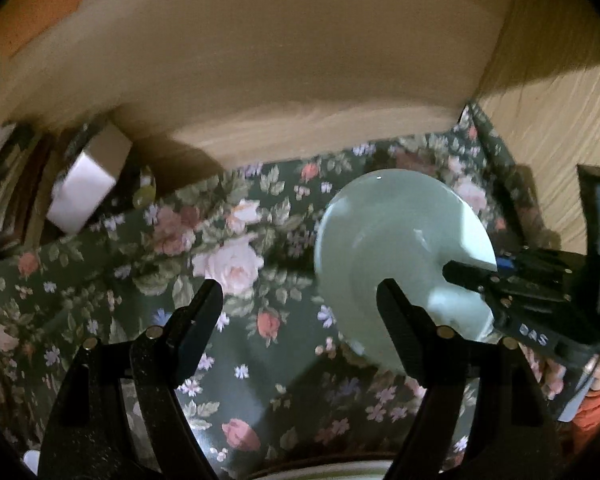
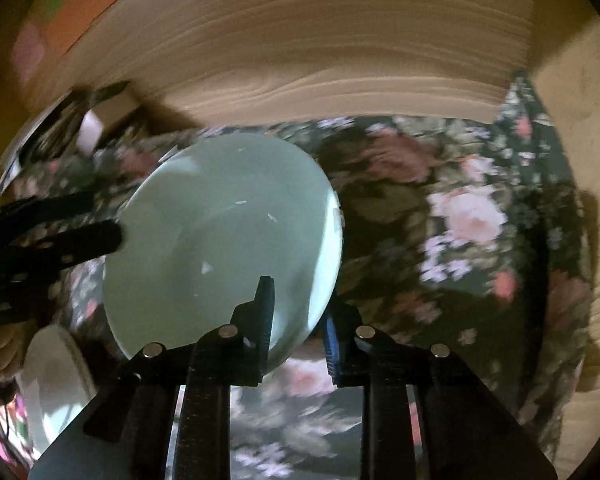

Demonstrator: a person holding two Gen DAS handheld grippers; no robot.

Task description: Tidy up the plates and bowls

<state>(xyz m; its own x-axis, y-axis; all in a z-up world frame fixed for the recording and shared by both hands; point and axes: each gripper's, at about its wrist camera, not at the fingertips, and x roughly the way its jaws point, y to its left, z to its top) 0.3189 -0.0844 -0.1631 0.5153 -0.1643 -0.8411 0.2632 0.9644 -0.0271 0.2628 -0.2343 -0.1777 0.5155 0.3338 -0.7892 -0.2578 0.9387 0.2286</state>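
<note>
Right tongs (image 2: 300, 320) clenched on pale green bowl (image 2: 220, 240), left tongs (image 1: 300, 304) released beside, over floral cloth (image 1: 260, 340).

A dark green cloth (image 1: 260, 344) printed with pink roses and small lilac flowers covers the whole surface, running back to a pale wood-grain wall (image 1: 300, 80) and up against another on the right; at the far left corner a white box (image 1: 84, 196) rests on it — beside dim, blurred clutter I cannot make out

place: home | cues: floral tablecloth (image 1: 236, 264), wood-panel wall (image 1: 300, 60)
</note>
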